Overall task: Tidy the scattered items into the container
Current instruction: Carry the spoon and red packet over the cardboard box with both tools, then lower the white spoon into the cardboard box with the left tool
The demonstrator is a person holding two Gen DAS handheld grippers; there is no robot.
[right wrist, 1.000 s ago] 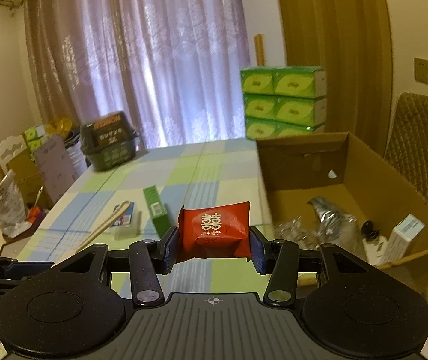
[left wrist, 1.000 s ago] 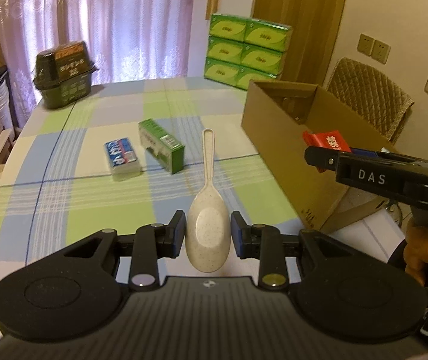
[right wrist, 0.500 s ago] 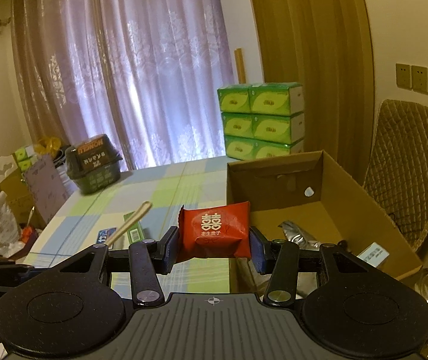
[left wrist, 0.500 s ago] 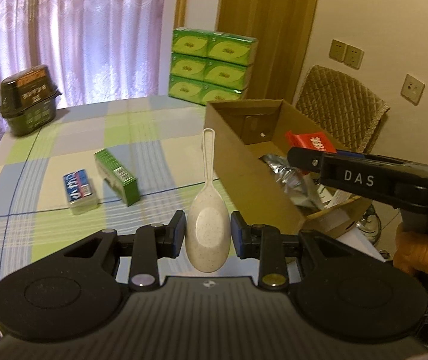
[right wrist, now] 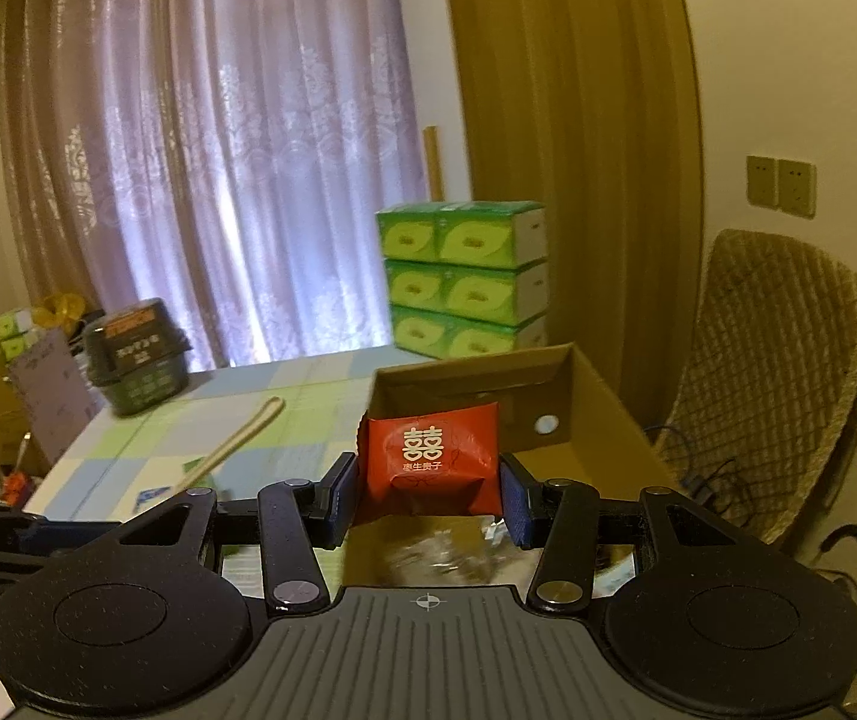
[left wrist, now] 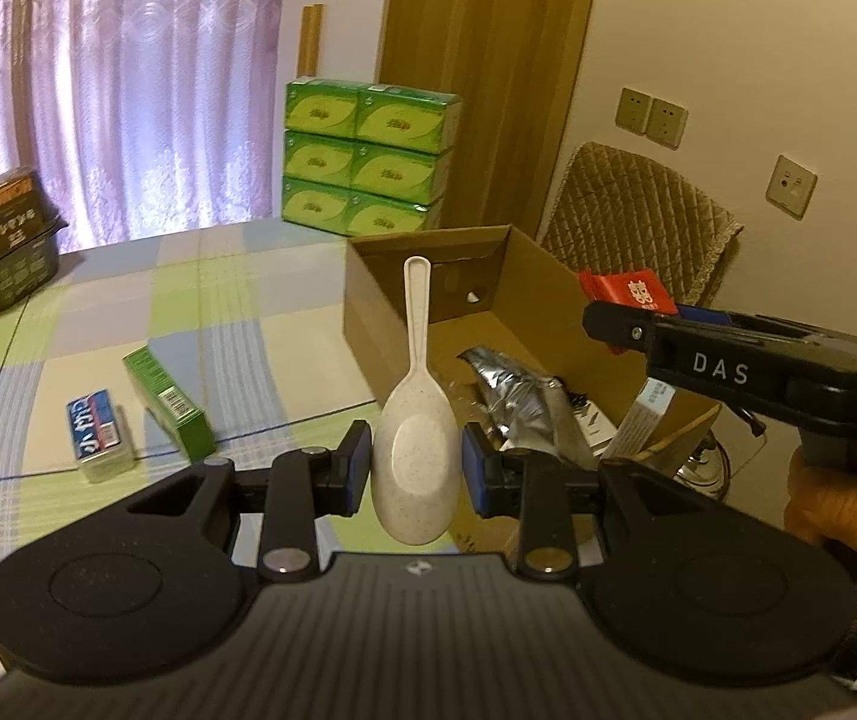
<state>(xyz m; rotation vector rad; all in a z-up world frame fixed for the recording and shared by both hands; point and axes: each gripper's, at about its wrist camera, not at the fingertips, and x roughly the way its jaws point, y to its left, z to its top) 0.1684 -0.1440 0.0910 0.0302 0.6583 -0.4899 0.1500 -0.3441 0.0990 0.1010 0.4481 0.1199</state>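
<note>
Two small boxes (left wrist: 128,414) lie left of the carton (left wrist: 428,294), probably apart.

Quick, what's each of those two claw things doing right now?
Left gripper: closed on the beige spoon.
Right gripper: closed on the red packet.

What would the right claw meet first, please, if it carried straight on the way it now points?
Probably the far wall of the box: the right claw, shut on the red packet, points just over the open box toward that wall. Depth is unclear, so it may clear the rim.

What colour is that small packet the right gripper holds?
Red packet with a pale double-happiness emblem, clearest in the right wrist view.
</note>
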